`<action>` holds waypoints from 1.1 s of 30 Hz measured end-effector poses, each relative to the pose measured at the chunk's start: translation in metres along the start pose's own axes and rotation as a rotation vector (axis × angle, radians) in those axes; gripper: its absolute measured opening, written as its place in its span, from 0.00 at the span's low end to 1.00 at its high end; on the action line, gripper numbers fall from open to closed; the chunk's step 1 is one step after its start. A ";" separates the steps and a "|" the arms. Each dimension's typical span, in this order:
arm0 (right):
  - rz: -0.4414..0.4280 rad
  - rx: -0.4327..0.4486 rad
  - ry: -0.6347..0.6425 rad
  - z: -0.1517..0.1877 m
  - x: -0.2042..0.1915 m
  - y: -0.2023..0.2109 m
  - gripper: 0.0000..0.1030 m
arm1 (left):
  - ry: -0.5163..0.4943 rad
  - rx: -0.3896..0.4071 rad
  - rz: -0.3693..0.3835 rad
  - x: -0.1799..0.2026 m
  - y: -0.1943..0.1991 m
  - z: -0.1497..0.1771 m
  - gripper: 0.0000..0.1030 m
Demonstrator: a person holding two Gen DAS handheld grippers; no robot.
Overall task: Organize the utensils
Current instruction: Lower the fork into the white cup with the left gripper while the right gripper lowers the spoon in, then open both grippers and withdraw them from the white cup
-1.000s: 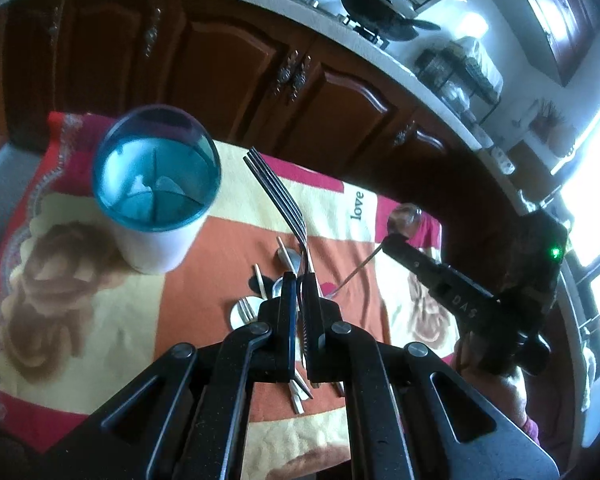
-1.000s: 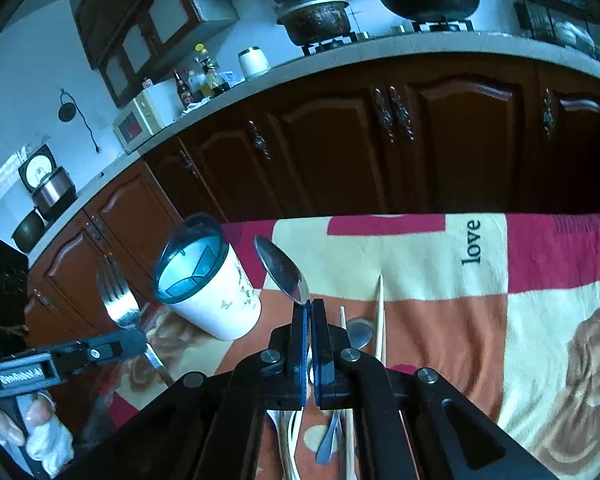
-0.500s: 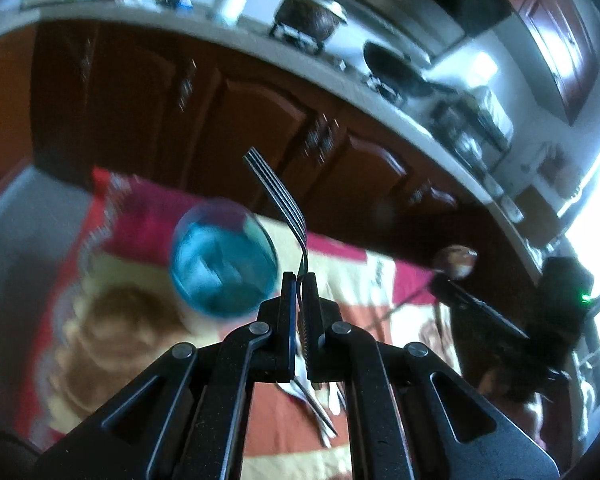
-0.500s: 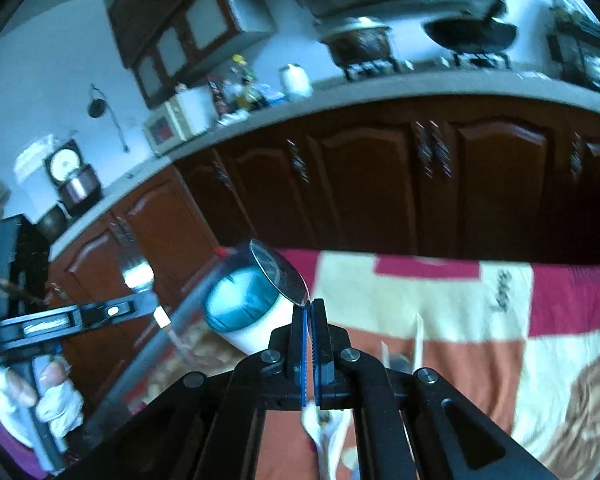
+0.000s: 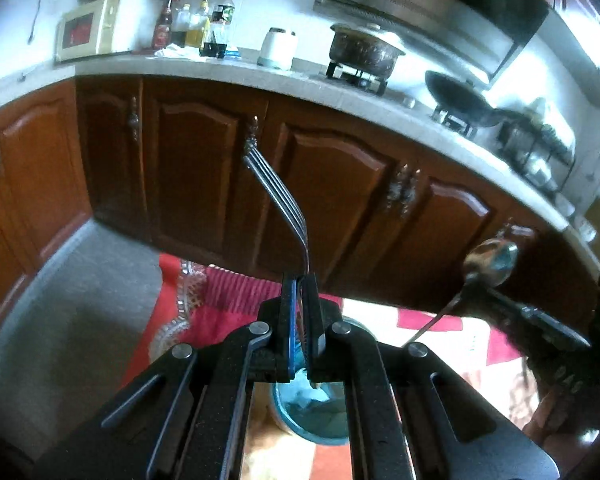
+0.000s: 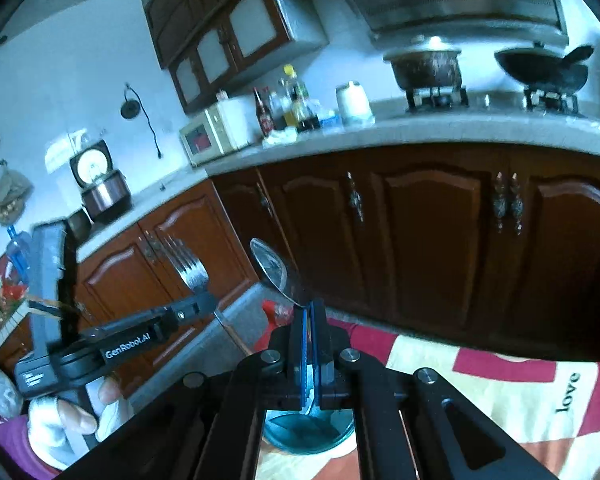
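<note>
Nearest, the left hand-held gripper [image 5: 300,280] was clamped on a fork [image 5: 278,196], its tines rising up and away against the dark cabinet doors [image 5: 196,168]. Likewise the right hand-held gripper [image 6: 309,308] was closed tight on a spoon [image 6: 269,266], bowl uppermost. Directly below both sat a white cup [image 6: 308,428] with a teal divided rim, standing on the red, cream and orange patterned cloth [image 6: 500,384]. Beyond the cloth ran the cabinets, and above them the counter [image 5: 236,68] carried bottles [image 5: 196,24], a pot [image 5: 364,48] and a wok [image 5: 456,100].
</note>
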State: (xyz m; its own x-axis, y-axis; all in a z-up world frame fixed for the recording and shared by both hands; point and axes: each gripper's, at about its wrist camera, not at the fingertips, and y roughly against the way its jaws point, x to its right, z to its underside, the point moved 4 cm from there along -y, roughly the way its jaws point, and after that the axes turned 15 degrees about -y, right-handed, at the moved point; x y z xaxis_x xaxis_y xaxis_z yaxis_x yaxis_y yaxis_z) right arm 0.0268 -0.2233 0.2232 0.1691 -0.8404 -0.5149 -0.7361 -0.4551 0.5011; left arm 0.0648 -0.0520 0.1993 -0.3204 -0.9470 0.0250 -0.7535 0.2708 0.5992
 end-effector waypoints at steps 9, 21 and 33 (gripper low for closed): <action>0.048 -0.160 -0.055 0.037 0.039 -0.068 0.01 | -0.032 -0.115 -0.013 0.007 -0.044 0.037 0.01; 0.116 -0.178 -0.062 0.049 0.057 -0.056 0.34 | 0.014 -0.145 0.034 0.010 -0.027 0.050 0.32; 0.205 -0.154 -0.044 0.087 0.076 0.027 0.36 | -0.028 -0.110 0.114 0.048 0.035 0.073 0.39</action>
State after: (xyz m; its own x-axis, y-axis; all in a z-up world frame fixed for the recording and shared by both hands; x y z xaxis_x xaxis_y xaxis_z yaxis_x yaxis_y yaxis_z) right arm -0.0370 -0.2742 0.1372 -0.0043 -0.9077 -0.4197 -0.6431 -0.3188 0.6962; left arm -0.0192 -0.0757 0.1629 -0.4177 -0.9054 0.0766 -0.6441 0.3545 0.6778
